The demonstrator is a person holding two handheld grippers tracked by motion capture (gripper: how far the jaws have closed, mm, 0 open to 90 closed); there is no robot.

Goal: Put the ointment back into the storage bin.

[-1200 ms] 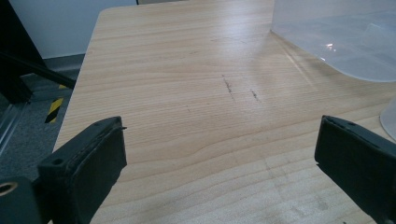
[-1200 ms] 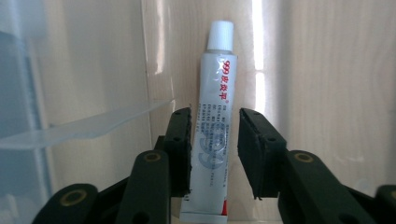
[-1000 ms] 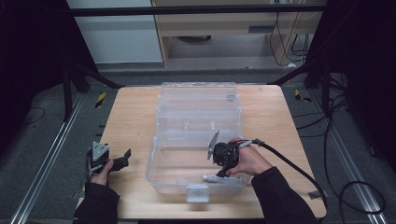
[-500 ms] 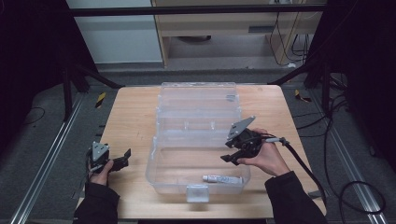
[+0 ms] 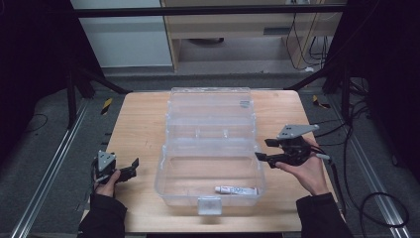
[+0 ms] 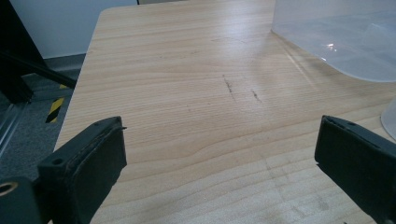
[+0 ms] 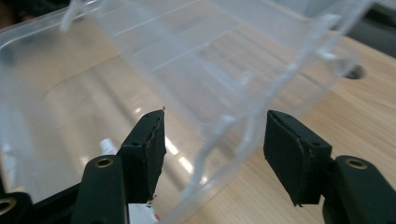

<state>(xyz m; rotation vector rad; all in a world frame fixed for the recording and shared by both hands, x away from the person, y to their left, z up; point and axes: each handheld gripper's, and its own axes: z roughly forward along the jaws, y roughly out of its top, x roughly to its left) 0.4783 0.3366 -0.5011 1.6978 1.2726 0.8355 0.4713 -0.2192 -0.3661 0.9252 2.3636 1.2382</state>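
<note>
A clear plastic box (image 5: 210,163) is sitting open in the middle of the wooden tabletop (image 5: 138,124), its lid (image 5: 210,106) lying flat behind the tub, so the whole inside is reachable from above. One thing is lying in the tub: a small white tube (image 5: 236,190), resting flat on the bottom near the front wall, toward the right corner and just behind the front latch (image 5: 208,204). The rest of the tub is bare.

The right tongs (image 5: 267,149) are hanging just outside the box's right wall, level with the tub and pointing toward it. Their jaws have just been opening and are now standing wide with nothing between them. In the right gripper view the box's rim (image 7: 219,140) is running up between the two jaws, and a bit of the tube (image 7: 108,147) is peeking past the left one, which suggests this hand is the one that was working at the tube and is now clear of the box.

The left tongs (image 5: 131,167) are resting low over the bare tabletop at the left, well apart from the box, jaws wide and empty, probably parked there to keep out of the other hand's way until needed.
</note>
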